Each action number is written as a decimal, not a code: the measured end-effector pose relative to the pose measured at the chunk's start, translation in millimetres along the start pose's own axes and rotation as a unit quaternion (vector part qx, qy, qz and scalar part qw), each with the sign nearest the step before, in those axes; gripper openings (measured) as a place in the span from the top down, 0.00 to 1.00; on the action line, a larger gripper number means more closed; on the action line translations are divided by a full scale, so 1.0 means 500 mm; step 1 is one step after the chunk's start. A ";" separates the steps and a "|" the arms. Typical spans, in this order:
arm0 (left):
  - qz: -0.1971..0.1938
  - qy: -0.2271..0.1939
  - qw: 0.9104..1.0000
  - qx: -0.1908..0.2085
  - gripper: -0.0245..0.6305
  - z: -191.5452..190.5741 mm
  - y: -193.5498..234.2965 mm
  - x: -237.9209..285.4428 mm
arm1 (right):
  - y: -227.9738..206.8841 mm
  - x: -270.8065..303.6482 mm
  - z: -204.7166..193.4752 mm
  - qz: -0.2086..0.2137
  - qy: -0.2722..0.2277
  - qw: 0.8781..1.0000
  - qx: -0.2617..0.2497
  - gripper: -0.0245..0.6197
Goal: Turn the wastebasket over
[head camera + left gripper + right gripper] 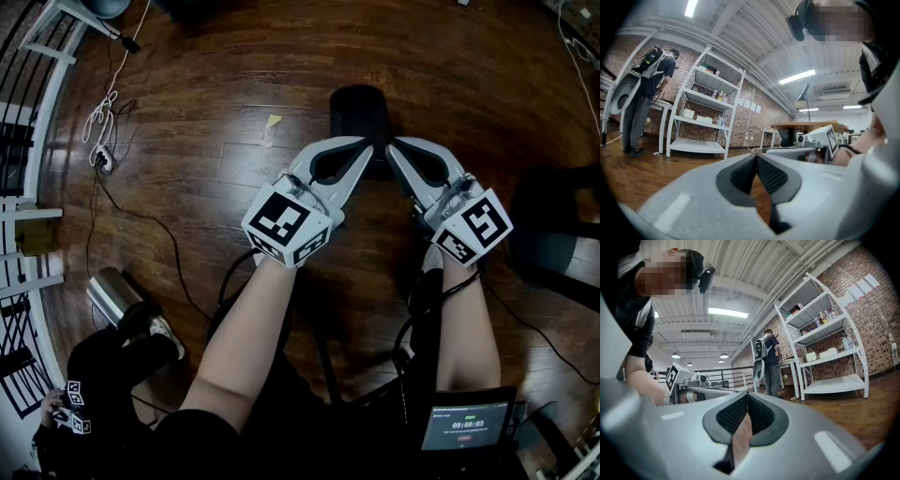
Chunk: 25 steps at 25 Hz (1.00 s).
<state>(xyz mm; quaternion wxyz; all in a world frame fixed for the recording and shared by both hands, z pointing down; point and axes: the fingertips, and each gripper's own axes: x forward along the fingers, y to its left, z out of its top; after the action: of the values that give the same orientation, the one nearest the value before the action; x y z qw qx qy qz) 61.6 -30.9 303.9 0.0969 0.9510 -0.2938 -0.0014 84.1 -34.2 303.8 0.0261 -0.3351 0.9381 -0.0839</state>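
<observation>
A black wastebasket (360, 111) stands on the wooden floor just beyond both grippers' tips; its near part is hidden behind them and I cannot tell which way up it is. My left gripper (366, 146) is held level above the floor, jaws shut with nothing between them. My right gripper (394, 148) is beside it, tips almost meeting the left's, also shut and empty. In the left gripper view the left gripper (756, 157) has its dark pads closed together, with the right gripper (820, 139) beyond. The right gripper view shows the right gripper (747, 395) closed the same way.
A silver cylinder (112, 294) lies on the floor at lower left beside another person's dark clothing. Cables and a power strip (99, 159) run along the left by a railing. A dark seat (555, 234) is at the right. White shelving (705, 110) and a standing person (644, 96) are further off.
</observation>
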 end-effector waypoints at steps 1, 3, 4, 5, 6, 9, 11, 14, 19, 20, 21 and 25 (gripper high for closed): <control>0.000 -0.001 1.000 -0.001 0.96 0.004 0.006 0.004 | -0.007 0.003 0.003 -0.004 -0.003 1.000 0.000 0.95; -0.003 -0.002 1.000 -0.003 0.96 0.013 0.017 0.010 | -0.018 0.010 0.011 -0.012 -0.008 1.000 0.000 0.95; -0.004 -0.004 1.000 -0.003 0.96 0.018 0.020 0.014 | -0.022 0.013 0.014 -0.014 -0.010 1.000 -0.001 0.95; -0.006 -0.006 1.000 -0.004 0.96 0.022 0.023 0.016 | -0.024 0.015 0.016 -0.016 -0.012 1.000 -0.003 0.95; -0.007 -0.008 1.000 -0.006 0.96 0.025 0.027 0.018 | -0.025 0.018 0.015 -0.016 -0.012 1.000 -0.006 0.95; -0.007 -0.013 1.000 -0.009 0.96 0.029 0.038 0.021 | -0.031 0.025 0.011 -0.016 -0.012 1.000 -0.013 0.95; -0.007 -0.013 1.000 -0.008 0.96 0.034 0.042 0.021 | -0.035 0.026 0.014 -0.018 -0.011 1.000 -0.014 0.95; -0.004 -0.017 1.000 -0.009 0.96 0.043 0.047 0.015 | -0.038 0.027 0.022 -0.023 -0.011 1.000 -0.014 0.95; 0.003 -0.006 1.000 0.006 0.96 0.032 0.078 0.041 | -0.079 0.053 0.020 -0.014 -0.015 1.000 -0.010 0.95; 0.005 -0.006 1.000 0.008 0.96 0.034 0.083 0.041 | -0.081 0.060 0.021 -0.012 -0.015 1.000 -0.010 0.95; 0.005 -0.007 1.000 0.009 0.96 0.038 0.086 0.040 | -0.082 0.066 0.024 -0.010 -0.015 1.000 -0.010 0.95; 0.010 -0.010 1.000 0.009 0.96 0.042 0.114 0.066 | -0.111 0.091 0.025 0.000 -0.013 1.000 -0.009 0.95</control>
<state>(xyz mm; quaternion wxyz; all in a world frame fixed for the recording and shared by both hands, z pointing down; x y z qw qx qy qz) 55.8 -99.2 295.7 0.0850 0.9489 -0.3038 -0.0076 84.9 -106.9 301.7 0.0350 -0.3364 0.9383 -0.0716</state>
